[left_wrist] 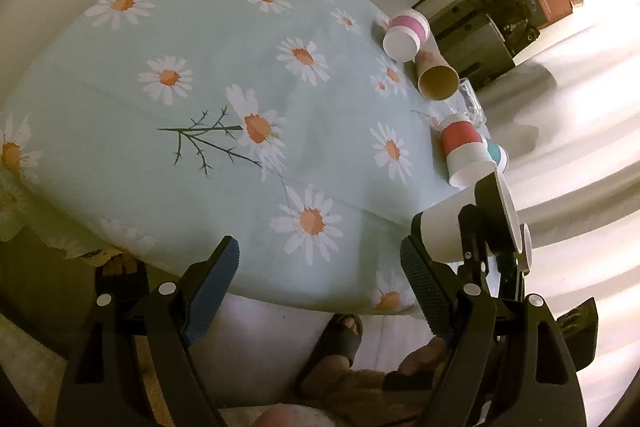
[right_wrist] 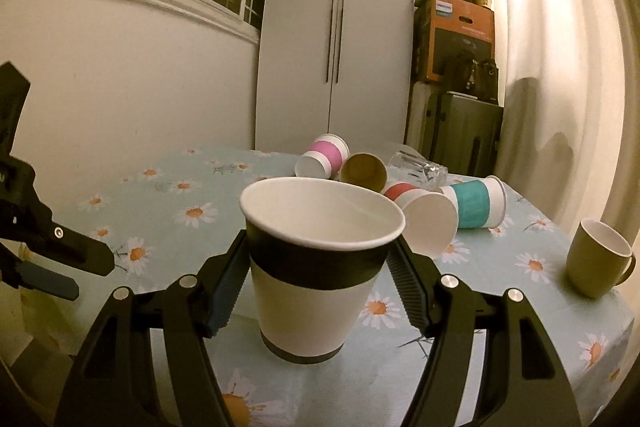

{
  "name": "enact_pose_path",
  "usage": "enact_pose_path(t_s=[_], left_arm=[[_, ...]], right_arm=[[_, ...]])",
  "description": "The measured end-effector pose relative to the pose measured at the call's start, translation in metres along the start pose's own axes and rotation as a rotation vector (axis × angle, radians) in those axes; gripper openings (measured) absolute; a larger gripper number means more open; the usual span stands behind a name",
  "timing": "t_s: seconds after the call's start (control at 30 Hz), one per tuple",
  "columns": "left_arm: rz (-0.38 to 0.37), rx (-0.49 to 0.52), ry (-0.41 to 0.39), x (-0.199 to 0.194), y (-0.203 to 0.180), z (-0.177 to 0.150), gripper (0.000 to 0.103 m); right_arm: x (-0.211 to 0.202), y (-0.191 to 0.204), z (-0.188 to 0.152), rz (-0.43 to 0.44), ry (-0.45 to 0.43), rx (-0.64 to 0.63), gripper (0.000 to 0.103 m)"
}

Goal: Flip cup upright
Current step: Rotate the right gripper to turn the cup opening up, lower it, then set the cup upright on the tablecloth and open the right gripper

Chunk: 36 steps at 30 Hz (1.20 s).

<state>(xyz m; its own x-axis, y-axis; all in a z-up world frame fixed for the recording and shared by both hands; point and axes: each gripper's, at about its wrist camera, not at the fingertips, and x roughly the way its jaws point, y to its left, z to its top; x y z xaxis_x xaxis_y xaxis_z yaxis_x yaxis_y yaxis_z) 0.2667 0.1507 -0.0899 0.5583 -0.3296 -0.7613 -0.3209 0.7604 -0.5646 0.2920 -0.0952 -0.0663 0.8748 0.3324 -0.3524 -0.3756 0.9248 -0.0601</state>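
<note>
My right gripper is shut on a black-and-white paper cup, held upright with its mouth up, just above the daisy tablecloth. The same cup shows in the left wrist view, clamped by the right gripper's fingers. My left gripper is open and empty over the table's near edge; its finger shows at the left of the right wrist view.
Lying on their sides at the far right are a pink cup, a brown cup, a red cup, a teal cup and a clear glass. An olive mug stands upright at the right edge. The person's sandalled feet are below the table.
</note>
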Motion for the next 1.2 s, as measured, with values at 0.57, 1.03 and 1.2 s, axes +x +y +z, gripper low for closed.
enact_pose_path(t_s=[0.57,1.03,1.2], left_arm=[[0.003,0.003,0.007,0.004,-0.001,-0.002,0.081],[0.027,0.016,-0.034,-0.005,0.001,-0.003,0.081],[0.057,0.031,-0.056,-0.012,0.004,-0.009,0.081]], right_arm=[[0.005,0.003,-0.009,-0.005,0.039,-0.026,0.08],[-0.027,-0.008,0.001,0.007,0.053,-0.012,0.089],[-0.058,-0.013,0.011,0.015,0.021,-0.029,0.089]])
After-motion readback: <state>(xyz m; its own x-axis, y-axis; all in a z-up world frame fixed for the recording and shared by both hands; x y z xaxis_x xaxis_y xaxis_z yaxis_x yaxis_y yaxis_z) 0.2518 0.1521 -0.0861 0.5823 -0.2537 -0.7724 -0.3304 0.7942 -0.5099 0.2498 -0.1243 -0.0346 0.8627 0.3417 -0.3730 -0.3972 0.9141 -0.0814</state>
